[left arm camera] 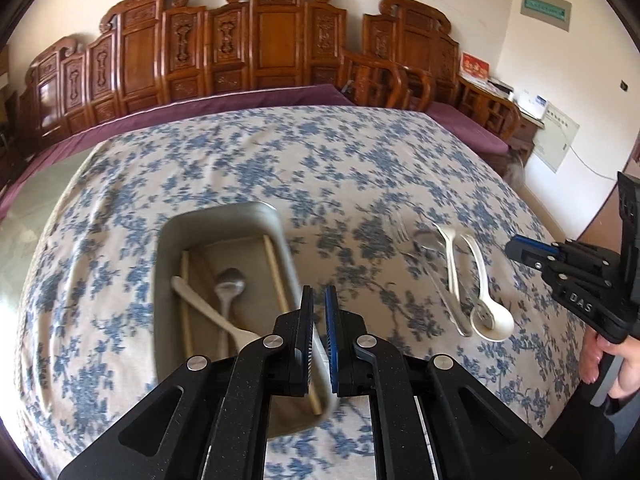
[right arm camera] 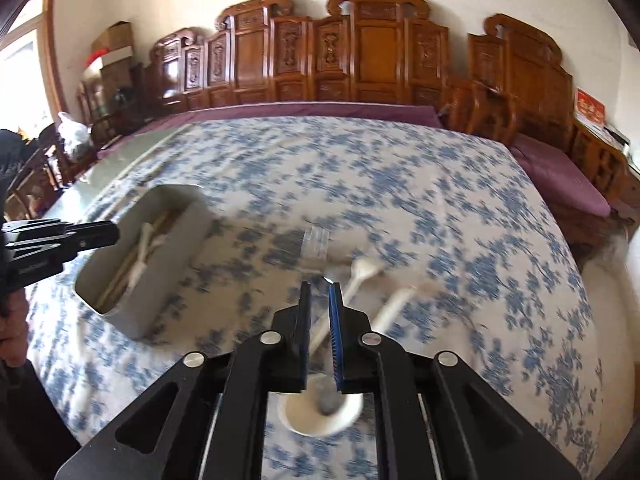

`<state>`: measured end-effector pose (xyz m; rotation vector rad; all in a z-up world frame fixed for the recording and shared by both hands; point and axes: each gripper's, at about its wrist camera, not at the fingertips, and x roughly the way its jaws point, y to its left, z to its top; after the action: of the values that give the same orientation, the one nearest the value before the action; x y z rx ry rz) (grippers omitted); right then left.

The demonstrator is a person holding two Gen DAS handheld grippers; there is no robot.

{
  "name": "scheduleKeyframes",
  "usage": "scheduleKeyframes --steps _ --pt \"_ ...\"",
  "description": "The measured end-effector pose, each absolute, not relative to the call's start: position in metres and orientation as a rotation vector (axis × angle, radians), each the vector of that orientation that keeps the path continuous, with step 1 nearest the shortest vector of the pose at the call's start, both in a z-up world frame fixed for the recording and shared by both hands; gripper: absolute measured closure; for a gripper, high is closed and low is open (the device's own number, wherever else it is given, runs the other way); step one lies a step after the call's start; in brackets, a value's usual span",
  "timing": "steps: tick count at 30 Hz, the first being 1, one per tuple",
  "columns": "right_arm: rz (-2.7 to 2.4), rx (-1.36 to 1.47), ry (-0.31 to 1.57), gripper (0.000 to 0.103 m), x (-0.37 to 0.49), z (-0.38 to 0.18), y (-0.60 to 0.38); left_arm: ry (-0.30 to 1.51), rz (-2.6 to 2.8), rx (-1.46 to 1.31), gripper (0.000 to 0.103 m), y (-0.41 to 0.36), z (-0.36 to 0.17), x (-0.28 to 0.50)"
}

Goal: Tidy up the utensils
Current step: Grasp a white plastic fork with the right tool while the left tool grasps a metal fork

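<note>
A grey tray (left arm camera: 224,218) sits on the floral cloth and holds a white spoon (left arm camera: 208,314), a metal spoon (left arm camera: 228,284) and wooden chopsticks (left arm camera: 274,270). My left gripper (left arm camera: 319,304) hovers over the tray's right rim, jaws narrowly apart with nothing between them. To the right lie white spoons (left arm camera: 484,280), metal forks (left arm camera: 400,228) and a metal utensil (left arm camera: 448,296). My right gripper (right arm camera: 320,300) hovers over these white spoons (right arm camera: 360,272), nearly closed and empty. The tray also shows in the right wrist view (right arm camera: 160,272).
The table wears a blue floral cloth (left arm camera: 300,160). Carved wooden benches (left arm camera: 260,40) with purple cushions (right arm camera: 560,172) stand behind it. A small side table with papers (left arm camera: 520,100) is at the far right. Both views are motion-blurred.
</note>
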<state>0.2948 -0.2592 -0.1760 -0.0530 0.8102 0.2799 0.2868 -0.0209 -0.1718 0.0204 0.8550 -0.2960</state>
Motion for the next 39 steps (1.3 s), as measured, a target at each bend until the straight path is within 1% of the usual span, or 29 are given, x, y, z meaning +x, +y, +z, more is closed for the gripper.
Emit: scheduleKeyframes --steps 6,7,9,10,13,19,25,26,27,28,32,35,39 --pt "0.272 -0.031 0.835 0.087 0.304 -0.194 -0.266 0.868 -0.324 0.047 0.098 -0.044 -0.183 0.283" --pt "0.275 -0.026 0.839 0.086 0.307 -0.198 -0.265 0.868 -0.326 0.046 0.098 -0.046 -0.184 0.282" --pt "0.278 -0.021 0.845 0.080 0.313 -0.204 -0.264 0.871 -0.327 0.047 0.098 -0.051 -0.188 0.281" --pt "0.279 -0.014 0.849 0.079 0.319 -0.208 -0.263 0.872 -0.326 0.048 0.097 -0.053 -0.189 0.281" --pt "0.277 0.013 0.867 0.078 0.331 -0.217 -0.264 0.869 -0.321 0.049 0.086 -0.057 -0.193 0.281" --pt "0.288 0.084 0.917 0.077 0.351 -0.239 -0.266 0.869 -0.316 0.059 0.085 -0.061 -0.196 0.280" --pt "0.293 0.065 0.953 0.077 0.357 -0.250 -0.257 0.876 -0.315 0.069 0.085 -0.065 -0.201 0.280" --pt "0.297 0.070 0.954 0.080 0.357 -0.250 -0.257 0.877 -0.315 0.074 0.085 -0.066 -0.202 0.279" --pt "0.302 0.075 0.956 0.084 0.356 -0.251 -0.256 0.876 -0.315 0.077 0.085 -0.067 -0.202 0.279" --pt "0.303 0.078 0.955 0.084 0.357 -0.250 -0.257 0.875 -0.314 0.081 0.085 -0.068 -0.203 0.278" --pt "0.319 0.108 0.933 0.090 0.353 -0.242 -0.261 0.874 -0.308 0.084 0.085 -0.071 -0.204 0.276" --pt "0.352 0.149 0.920 0.099 0.351 -0.236 -0.266 0.873 -0.308 0.094 0.085 -0.076 -0.206 0.275" --pt "0.384 0.192 0.887 0.099 0.346 -0.223 -0.273 0.869 -0.307 0.111 0.085 -0.083 -0.208 0.273"
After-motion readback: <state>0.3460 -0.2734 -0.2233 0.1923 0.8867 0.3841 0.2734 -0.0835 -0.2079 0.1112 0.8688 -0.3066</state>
